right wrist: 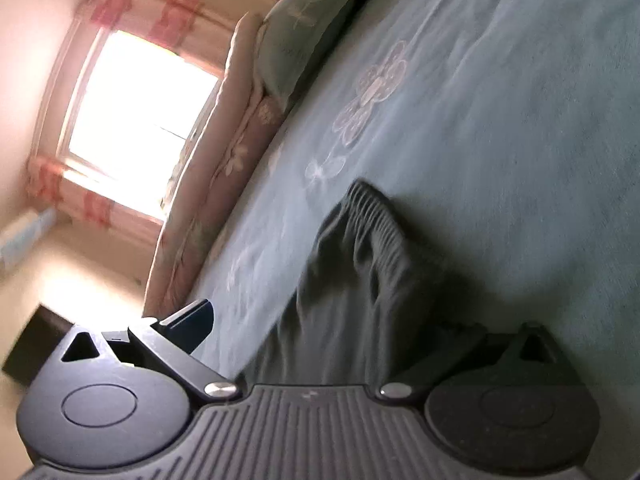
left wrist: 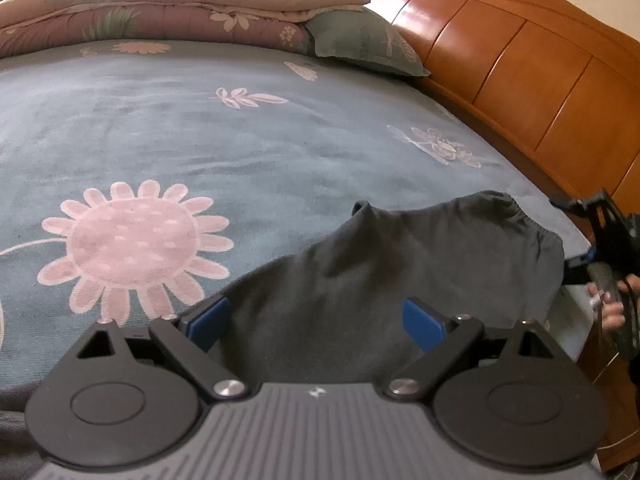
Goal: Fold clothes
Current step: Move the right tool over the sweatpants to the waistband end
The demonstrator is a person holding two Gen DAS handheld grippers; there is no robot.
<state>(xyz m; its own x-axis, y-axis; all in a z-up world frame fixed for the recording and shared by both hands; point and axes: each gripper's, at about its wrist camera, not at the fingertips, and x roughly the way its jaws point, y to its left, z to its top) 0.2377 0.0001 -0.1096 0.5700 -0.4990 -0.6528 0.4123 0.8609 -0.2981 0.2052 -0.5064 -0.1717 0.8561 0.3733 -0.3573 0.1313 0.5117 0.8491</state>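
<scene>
A dark grey garment (left wrist: 400, 264) with a gathered elastic waistband (left wrist: 528, 220) lies on the bed near its right edge. My left gripper (left wrist: 316, 322) is open just above the near part of the cloth, blue pads (left wrist: 210, 322) spread wide on either side. In the tilted, blurred right wrist view the same garment (right wrist: 352, 280) runs out from between the fingers, its ribbed waistband (right wrist: 372, 208) at the far end. My right gripper (right wrist: 324, 332) is open over the cloth, and its right finger is dark and mostly hidden. A hand (left wrist: 612, 308) holds that gripper at the bed's right edge.
The blue-grey bedsheet (left wrist: 240, 140) has pink flower prints. A folded floral quilt (left wrist: 160, 4) and a green pillow (left wrist: 360, 40) lie at the far end. A wooden headboard (left wrist: 520, 60) runs along the right. A bright window with pink curtains (right wrist: 132, 112) is behind the bed.
</scene>
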